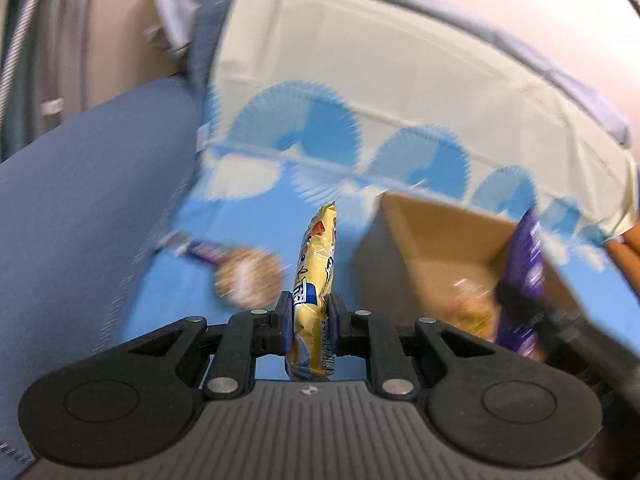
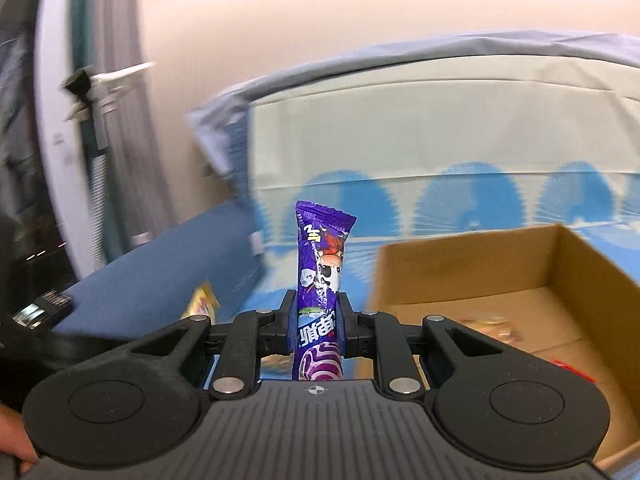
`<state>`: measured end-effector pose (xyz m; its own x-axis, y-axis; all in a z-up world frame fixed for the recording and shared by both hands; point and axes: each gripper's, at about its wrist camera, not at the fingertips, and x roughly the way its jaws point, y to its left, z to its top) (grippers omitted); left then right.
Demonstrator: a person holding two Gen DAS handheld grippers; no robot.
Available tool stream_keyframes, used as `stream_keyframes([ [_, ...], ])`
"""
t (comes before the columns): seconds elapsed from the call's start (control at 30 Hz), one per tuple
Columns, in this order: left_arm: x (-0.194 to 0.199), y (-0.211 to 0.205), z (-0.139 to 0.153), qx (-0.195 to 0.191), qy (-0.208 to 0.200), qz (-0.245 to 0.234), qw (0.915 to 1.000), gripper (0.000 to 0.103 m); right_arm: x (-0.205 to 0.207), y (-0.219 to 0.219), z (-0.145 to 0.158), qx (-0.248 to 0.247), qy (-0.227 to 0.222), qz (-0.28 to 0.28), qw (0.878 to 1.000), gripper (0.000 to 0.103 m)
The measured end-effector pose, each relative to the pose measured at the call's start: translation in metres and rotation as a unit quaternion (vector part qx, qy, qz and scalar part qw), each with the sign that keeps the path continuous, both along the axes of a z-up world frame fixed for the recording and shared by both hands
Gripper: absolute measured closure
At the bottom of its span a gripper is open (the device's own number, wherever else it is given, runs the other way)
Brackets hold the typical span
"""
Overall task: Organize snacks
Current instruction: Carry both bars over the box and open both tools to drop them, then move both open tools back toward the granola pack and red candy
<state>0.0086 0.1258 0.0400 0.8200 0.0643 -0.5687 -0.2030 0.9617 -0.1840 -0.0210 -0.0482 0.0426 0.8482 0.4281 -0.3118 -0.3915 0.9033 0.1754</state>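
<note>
Beside cardboard box point(image 2: 460, 276): both tools tilted down, clamping snacks.

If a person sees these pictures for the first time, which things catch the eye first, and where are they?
A yellow snack packet stands pinched in the left gripper, and a purple snack packet stands pinched in the right gripper. Right of both is an open cardboard box with a few snacks at its bottom, on a blue and white cloth.

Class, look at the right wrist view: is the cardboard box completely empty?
No: the cardboard box already has snack packets lying on its floor.
</note>
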Motion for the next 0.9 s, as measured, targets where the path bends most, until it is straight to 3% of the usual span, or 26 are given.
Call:
stream_keyframes([
  [0.13,0.031,-0.048,0.024,-0.008,-0.026,-0.044,0.9987,0.084,0.017,-0.025,-0.001,-0.001,0.009,-0.081,0.997,0.084],
  [0.3,0.064,-0.109,0.049,-0.020,-0.061,-0.099,0.9931,0.083,0.036,-0.072,-0.006,0.036,0.025,-0.196,0.980,0.084],
  [0.4,0.078,-0.133,0.056,-0.027,-0.076,-0.121,0.9894,0.082,0.041,-0.086,-0.011,0.050,0.033,-0.235,0.970,0.083],
  [0.47,0.079,-0.141,0.056,-0.030,-0.075,-0.128,0.9885,0.067,0.043,-0.090,-0.013,0.056,0.038,-0.247,0.967,0.080],
  [0.5,0.078,-0.142,0.056,-0.032,-0.076,-0.129,0.9883,0.051,0.045,-0.090,-0.015,0.058,0.044,-0.251,0.965,0.079],
  [0.53,0.076,-0.142,0.055,-0.033,-0.079,-0.128,0.9881,0.037,0.047,-0.089,-0.017,0.058,0.051,-0.252,0.965,0.072],
  [0.6,0.066,-0.138,0.053,-0.032,-0.088,-0.128,0.9874,0.026,0.046,-0.089,-0.020,0.051,0.054,-0.262,0.962,0.057],
  [0.77,0.027,-0.108,0.045,-0.012,-0.116,-0.103,0.9878,0.020,0.041,-0.084,-0.019,0.036,0.035,-0.258,0.965,0.042],
  [0.9,-0.009,-0.078,0.038,0.005,-0.135,-0.091,0.9867,0.019,0.028,-0.073,-0.019,0.028,0.006,-0.239,0.971,0.037],
])
